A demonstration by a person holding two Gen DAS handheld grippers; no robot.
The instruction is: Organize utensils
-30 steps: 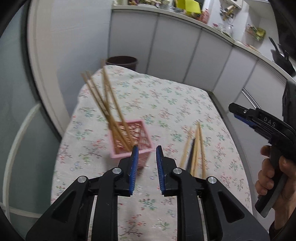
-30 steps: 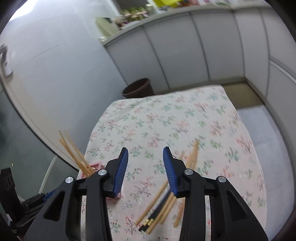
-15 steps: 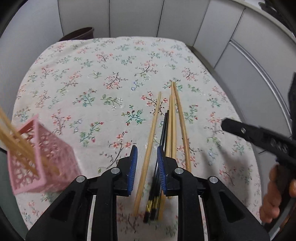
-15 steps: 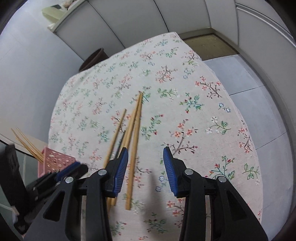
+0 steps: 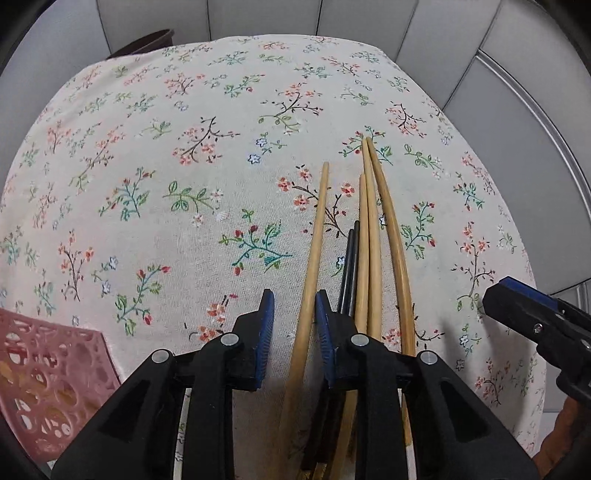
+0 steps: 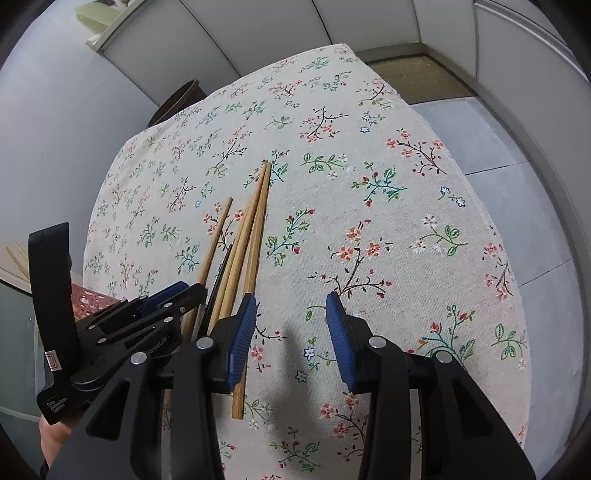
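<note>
The left gripper is pointing steeply down at the worktop, its blue-padded fingers standing slightly apart with one light wooden chopstick lying in the gap between them; the pads are not pressing on it, so nothing is being gripped. In the left wrist view this chopstick is running from 6 o'clock up toward 12 o'clock, just left of the right-hand finger. Just beside it, toward 3 o'clock, the remaining loose chopsticks are lying in a tight bundle: two black chopsticks and three more wooden chopsticks, their far tips converging near the centre of the floral cloth. The right gripper is hovering over bare cloth at 3 o'clock of the bundle, its fingers standing clearly apart and holding nothing; its left finger is overlapping the nearest wooden chopstick in that view, though contact cannot be confirmed. The person's hand is showing at 8 o'clock in the right wrist view, below the left gripper's body. The pink perforated basket is sitting at 8 o'clock in the left wrist view, near the worktop's edge, well apart from the loose bundle. Beyond the worktop's far edge, at 11 o'clock, a dark brown bin is standing against pale cabinet panels.
</note>
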